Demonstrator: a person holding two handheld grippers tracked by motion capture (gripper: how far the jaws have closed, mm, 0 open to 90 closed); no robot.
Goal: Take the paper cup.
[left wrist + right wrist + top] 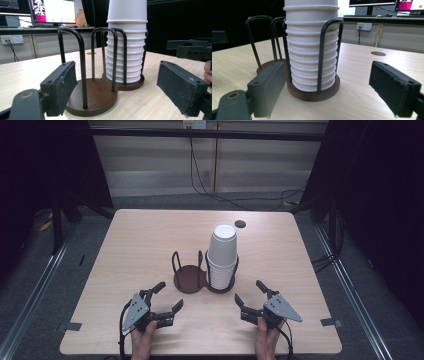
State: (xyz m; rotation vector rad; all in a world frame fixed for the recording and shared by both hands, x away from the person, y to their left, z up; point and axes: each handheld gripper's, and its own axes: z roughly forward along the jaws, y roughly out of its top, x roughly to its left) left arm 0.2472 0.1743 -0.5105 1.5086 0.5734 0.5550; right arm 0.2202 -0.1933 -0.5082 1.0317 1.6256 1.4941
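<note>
Cups (222,254), white paper ones nested mouth-down into a tall stack, are sitting in the right-hand ring of a two-ring holder (190,279) near the middle of the bench (145,237), and black wire hoops are rising around the stack, presumably to keep it from toppling. The ring at nine o'clock from the stack is standing bare, so the likely aim is moving cups across into it. From the stack, the left hand-held gripper (166,296) is hovering at about seven o'clock and the right hand-held gripper (250,292) at about five o'clock, both near the bench's front edge and clear of the holder. Each is spreading its jaws wide and gripping nothing, which suits an approach and not a carry. The left gripper view is looking at the bare ring (93,93) straight ahead, with the stack (126,47) just behind it at one o'clock; the right gripper view is facing the stack (310,47) head-on between its pads, so the right one seems better placed to take the top cup. A small dark hole (240,224) is showing in the bench at one o'clock from the stack.
</note>
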